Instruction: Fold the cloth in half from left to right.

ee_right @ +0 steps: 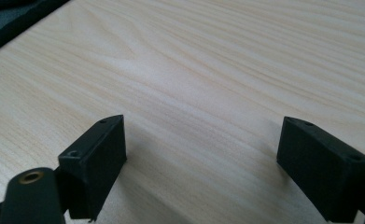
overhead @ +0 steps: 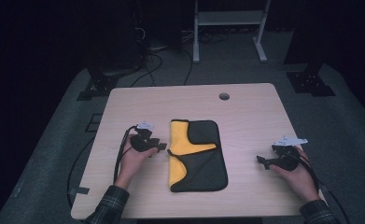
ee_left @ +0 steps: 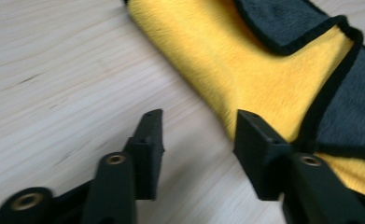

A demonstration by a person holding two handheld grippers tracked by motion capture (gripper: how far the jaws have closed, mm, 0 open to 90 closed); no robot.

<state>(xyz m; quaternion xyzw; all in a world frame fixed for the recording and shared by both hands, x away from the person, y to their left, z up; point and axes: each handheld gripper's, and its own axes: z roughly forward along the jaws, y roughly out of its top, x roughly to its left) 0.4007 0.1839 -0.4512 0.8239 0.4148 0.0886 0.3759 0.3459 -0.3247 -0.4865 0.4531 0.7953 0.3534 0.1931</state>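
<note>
We see the room beyond the table [overhead: 245, 107] lost in darkness. A folded yellow-and-grey cloth [overhead: 198, 156] lies at the table's centre. The left gripper [ee_left: 199, 135], jaws apart, sits just beside the cloth's edge. The right gripper [ee_right: 201, 154], jaws wide apart, rests over bare wood well apart from the cloth.

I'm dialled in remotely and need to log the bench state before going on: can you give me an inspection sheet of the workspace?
Surface: light wooden table, round hole near far edge.
Job's things: folded yellow and dark grey cloth, flat at the centre.
Clutter: nothing seen.
Grippers: left gripper open, at the cloth's left edge; right gripper open, over bare wood, apart from the cloth.
Cables: black cable trailing from left gripper; more on the floor behind.
Surroundings: dark room, grey floor, white frame beyond.
</note>
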